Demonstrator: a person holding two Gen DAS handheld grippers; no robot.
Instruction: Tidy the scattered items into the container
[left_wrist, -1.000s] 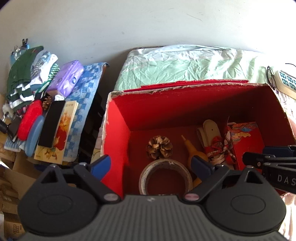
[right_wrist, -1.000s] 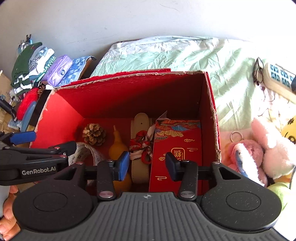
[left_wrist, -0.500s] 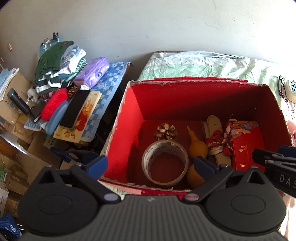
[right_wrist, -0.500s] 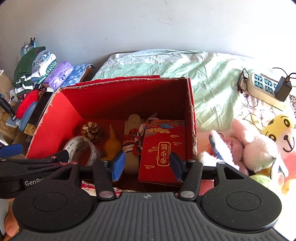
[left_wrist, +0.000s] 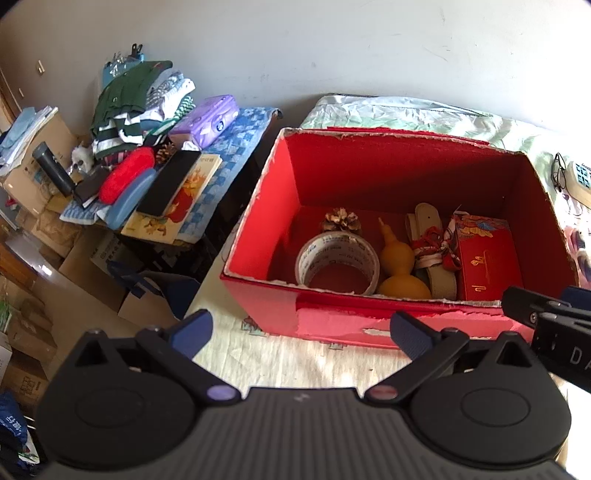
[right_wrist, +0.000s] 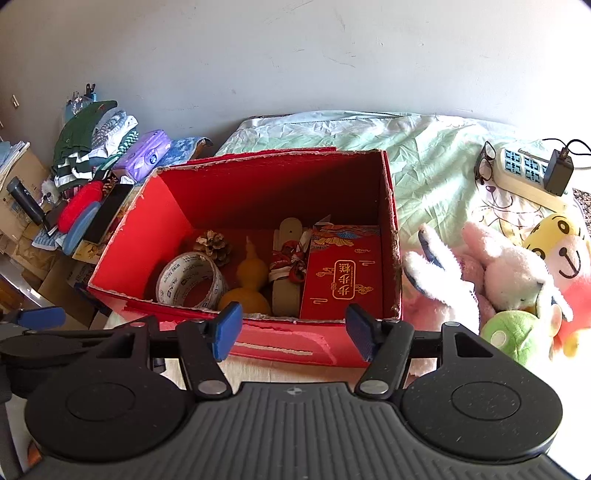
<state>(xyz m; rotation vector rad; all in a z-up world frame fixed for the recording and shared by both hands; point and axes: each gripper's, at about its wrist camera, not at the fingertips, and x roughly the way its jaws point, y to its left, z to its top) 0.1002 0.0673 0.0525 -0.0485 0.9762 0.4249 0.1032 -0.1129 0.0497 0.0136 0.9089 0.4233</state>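
Hovering before the near wall of the red box (right_wrist: 258, 343) on the bed (right_wrist: 424, 158): left tool (left_wrist: 301, 332) spread wide and empty, right tool (right_wrist: 291, 328) empty too, its jaws opening. Resting inside on the box floor, left to right: tape roll (right_wrist: 190, 280) with pine cone (right_wrist: 214, 245) behind it, yellow gourd (right_wrist: 247, 284), beige strap with red-white cord (right_wrist: 290, 266), red packet (right_wrist: 343, 277). Lying outside to the right on the bed: plush toys (right_wrist: 509, 273).

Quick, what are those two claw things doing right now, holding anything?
Left gripper: open wide, holding nothing.
Right gripper: jaws opening, nothing between them.
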